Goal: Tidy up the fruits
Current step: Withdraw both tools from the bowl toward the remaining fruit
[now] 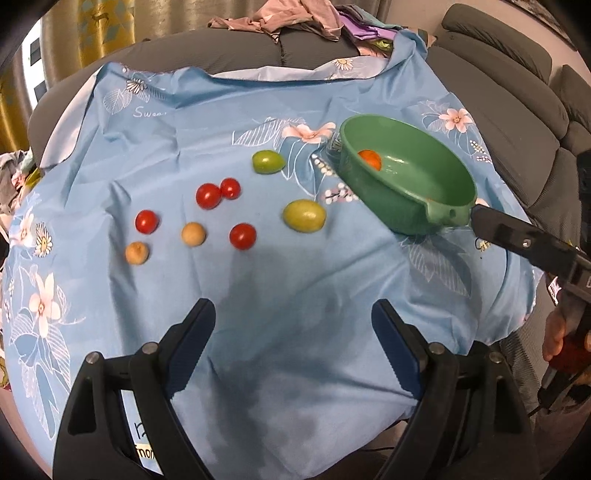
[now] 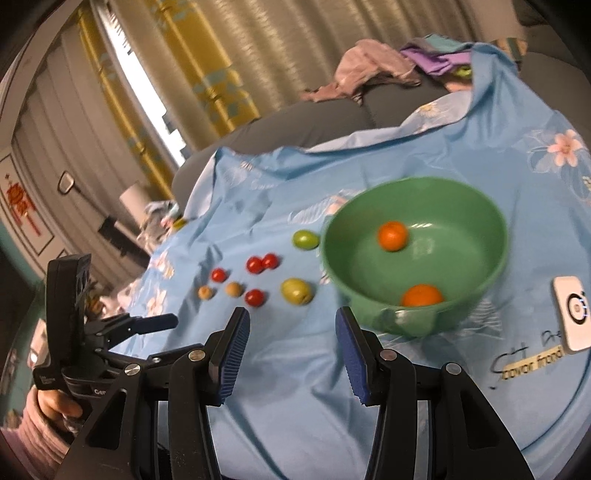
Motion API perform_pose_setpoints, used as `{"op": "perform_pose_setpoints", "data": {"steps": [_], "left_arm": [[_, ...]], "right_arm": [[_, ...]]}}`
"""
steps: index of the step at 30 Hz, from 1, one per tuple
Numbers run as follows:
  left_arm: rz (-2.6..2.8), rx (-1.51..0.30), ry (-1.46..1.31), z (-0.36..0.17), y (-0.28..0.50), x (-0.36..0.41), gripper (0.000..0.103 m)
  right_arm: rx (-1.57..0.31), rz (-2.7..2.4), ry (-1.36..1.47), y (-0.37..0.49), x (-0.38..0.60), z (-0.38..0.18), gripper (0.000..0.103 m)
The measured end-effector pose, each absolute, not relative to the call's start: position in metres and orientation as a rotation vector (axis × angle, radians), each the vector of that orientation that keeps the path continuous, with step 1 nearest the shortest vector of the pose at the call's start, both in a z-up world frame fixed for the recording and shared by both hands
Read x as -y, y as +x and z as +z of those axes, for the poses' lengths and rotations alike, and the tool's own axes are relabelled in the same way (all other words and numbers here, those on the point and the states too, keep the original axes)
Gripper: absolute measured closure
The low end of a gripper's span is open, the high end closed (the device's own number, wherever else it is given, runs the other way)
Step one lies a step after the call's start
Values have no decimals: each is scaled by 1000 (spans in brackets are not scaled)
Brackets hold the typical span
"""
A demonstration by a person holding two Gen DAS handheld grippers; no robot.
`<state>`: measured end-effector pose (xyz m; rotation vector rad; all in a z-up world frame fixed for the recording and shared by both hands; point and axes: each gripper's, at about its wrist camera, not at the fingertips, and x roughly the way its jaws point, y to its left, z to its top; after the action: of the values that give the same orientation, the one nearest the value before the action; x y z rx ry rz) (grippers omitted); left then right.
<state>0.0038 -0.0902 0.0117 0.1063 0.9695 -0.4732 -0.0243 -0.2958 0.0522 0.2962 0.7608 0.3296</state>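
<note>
Left gripper [image 1: 293,334]: lower centre of the left wrist view, jaws spread wide, nothing between them, hanging over bare blue cloth. In the right wrist view it shows at the lower left edge [image 2: 155,322], held by a hand [image 2: 55,404].
Right gripper [image 2: 291,350]: lower centre of its own view, jaws spread apart and empty, just short of the bowl's near rim. In the left wrist view only one black finger [image 1: 517,236] shows at the right edge, its tip at the bowl's tab; whether it touches cannot be told.
Bowl [image 2: 476,229]: green, right of centre on the cloth; in the left wrist view [image 1: 436,184] it looks tilted, upper right.
Oranges: two in the bowl in the right wrist view, one toward the far side [image 2: 392,235], one against the near wall [image 2: 422,295]. The left wrist view shows only one [image 1: 370,158].
Green fruits: two on the cloth left of the bowl, the far one [image 1: 267,161] and the near, larger one [image 1: 304,215].
Tomatoes: four red ones, a touching pair [image 1: 208,195] [image 1: 230,188], one further left [image 1: 147,221], one nearer [image 1: 242,236].
Tan fruits: two, centre left [image 1: 193,233] [image 1: 137,253].
Cloth [image 1: 184,129]: blue, flowered, spread over a grey sofa [image 1: 240,55].
Clothes [image 1: 280,18]: heaped at the top of the frame.
White device [image 2: 572,314]: right edge, on the cloth.
</note>
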Motion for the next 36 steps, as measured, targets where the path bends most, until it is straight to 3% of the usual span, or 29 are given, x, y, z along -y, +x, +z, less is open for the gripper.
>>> {"op": "perform_pose_setpoints", "data": {"steps": [14, 23, 26, 27, 28, 36], "left_arm": [[-549, -940, 87, -13, 55, 112, 20], [-583, -1000, 117, -41, 105, 153, 31], [-575, -1011, 135, -48, 113, 160, 43], [-577, -1011, 139, -50, 114, 162, 53], [-573, -1011, 148, -51, 114, 163, 56], [-561, -996, 77, -44, 113, 135, 57]], "right_arm": [[-799, 345, 303, -2, 282, 37, 54], [-808, 343, 301, 8, 290, 28, 54], [-813, 342, 305, 12, 291, 27, 54], [-814, 344, 307, 12, 292, 26, 54], [-816, 344, 309, 13, 292, 25, 54], [-830, 350, 300, 18, 286, 24, 54]]}}
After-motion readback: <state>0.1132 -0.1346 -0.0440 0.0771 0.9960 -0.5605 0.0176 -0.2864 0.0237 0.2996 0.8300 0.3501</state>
